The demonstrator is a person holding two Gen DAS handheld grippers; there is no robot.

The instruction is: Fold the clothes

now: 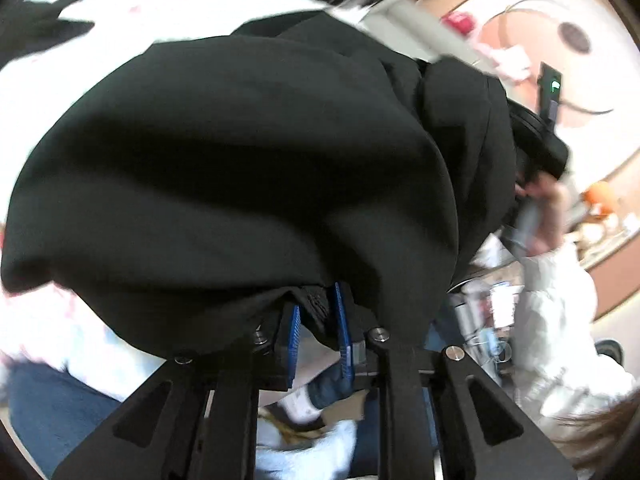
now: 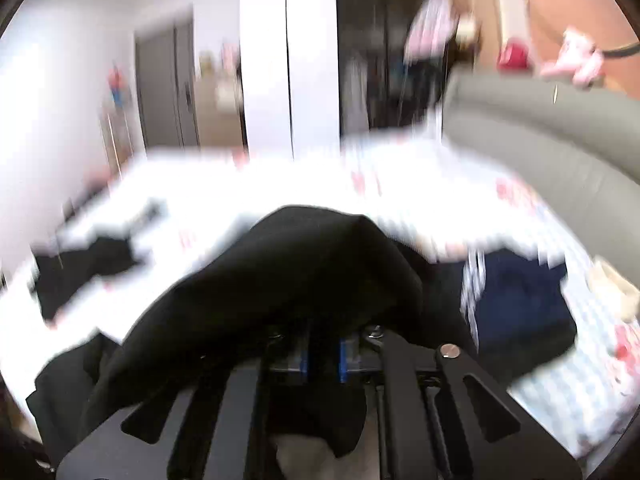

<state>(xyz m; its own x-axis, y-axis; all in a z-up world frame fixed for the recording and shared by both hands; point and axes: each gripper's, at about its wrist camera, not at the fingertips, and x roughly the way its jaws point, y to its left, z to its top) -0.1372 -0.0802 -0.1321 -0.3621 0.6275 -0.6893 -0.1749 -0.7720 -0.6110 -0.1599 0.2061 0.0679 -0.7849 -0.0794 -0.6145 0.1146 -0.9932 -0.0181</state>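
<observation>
- My left claw (image 1: pixel 318 330) is clamped on a bunched edge of the black garment (image 1: pixel 240 168), which billows up to fill most of my left wrist view.
- My right claw (image 2: pixel 323 354) pinches the same black garment (image 2: pixel 280 280); its cloth drapes over the blue pads (image 2: pixel 343 360).
- Beyond, from 9 to 3 o'clock, lies the white patterned bed (image 2: pixel 280 184).
- A navy garment (image 2: pixel 520 312) rests at 3 o'clock.
- The grey headboard (image 2: pixel 540 140) stands at 2 o'clock.

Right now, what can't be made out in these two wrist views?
- Left wrist: black garment fills the frame, hiding the bed beneath; left claw tips buried in its folds.
- Right wrist: motion blur smears everything; right claw covered by cloth.
- Garment type: unclear, bunched.
</observation>
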